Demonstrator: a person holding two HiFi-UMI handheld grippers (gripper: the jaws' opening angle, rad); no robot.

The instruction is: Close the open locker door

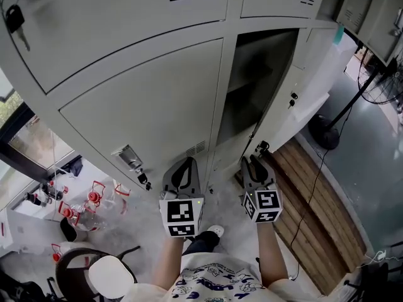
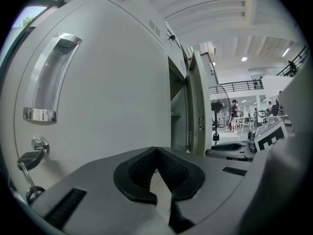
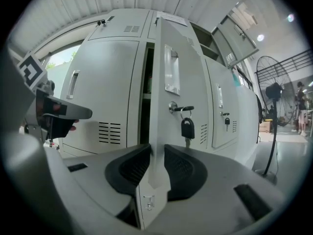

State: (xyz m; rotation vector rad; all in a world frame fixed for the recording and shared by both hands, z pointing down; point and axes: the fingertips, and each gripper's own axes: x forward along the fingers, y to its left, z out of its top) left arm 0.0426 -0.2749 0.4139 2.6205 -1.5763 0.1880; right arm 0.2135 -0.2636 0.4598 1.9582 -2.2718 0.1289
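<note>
Inspection of the close-up job, largest item first.

Locker bank [image 1: 145, 112]: grey steel, fills the head view from nine o'clock round to two o'clock. Its other doors in view sit flush.

Open compartment [image 1: 255, 87]: a dark bay at one o'clock of centre in the head view, fully exposed.

Locker door [image 3: 176, 48]: swung well out from the bank, close to square with the front as I judge it. Its free edge points back at me. It is not yet closed.

Right tongs [image 3: 156, 148]: at the door's lower free edge, pinching it. A pad lies against each face (contact looks firm, though I would not vouch for the pressure).

Left tongs [image 2: 156, 151]: at nine o'clock of the right tongs, facing the closed neighbouring door. They are pressed together on nothing.

Key and fob [image 3: 188, 128]: hanging in the door's lock at twelve o'clock of the right tongs.

Finding: the grip is taken. The whole swing back to the frame remains, and then seating the door flush.
</note>
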